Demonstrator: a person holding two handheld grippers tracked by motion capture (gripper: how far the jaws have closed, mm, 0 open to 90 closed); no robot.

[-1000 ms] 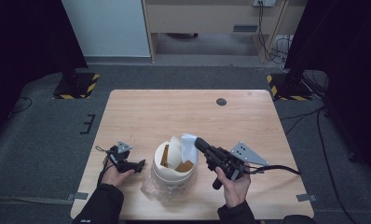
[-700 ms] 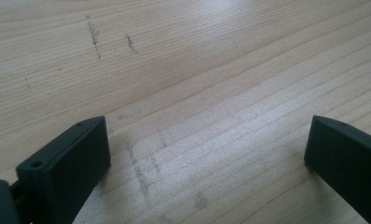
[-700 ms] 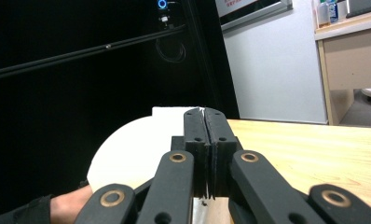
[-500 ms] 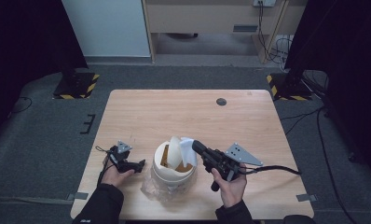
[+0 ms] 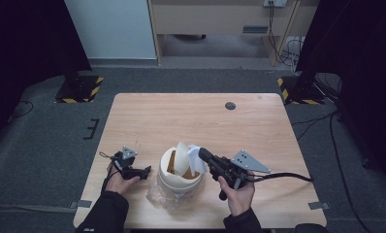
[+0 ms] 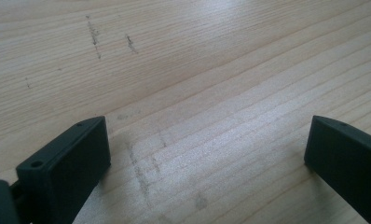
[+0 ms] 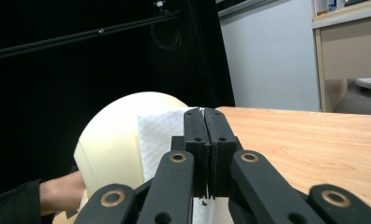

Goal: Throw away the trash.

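Right claw (image 5: pixel 201 154) clenched on white tissue (image 7: pixel 160 133), poised over the bin (image 5: pixel 181 177) | left claw (image 5: pixel 145 171) released, resting beside bin on bench (image 5: pixel 181 116), seemingly steadying

Tabletop (image 5: pixel 191 116): light wood, a small dark round spot (image 5: pixel 230 106) near its far edge
Bin (image 5: pixel 181 170): cream, round, near the front edge, swing lid (image 5: pixel 183 159) tipped up
Clear plastic (image 5: pixel 162 195): crumpled at the bin's base
Right tool (image 5: pixel 199 154): at the bin's rim, touching a white paper (image 5: pixel 193 156)
Left tool (image 5: pixel 145 171): held low just left of the bin
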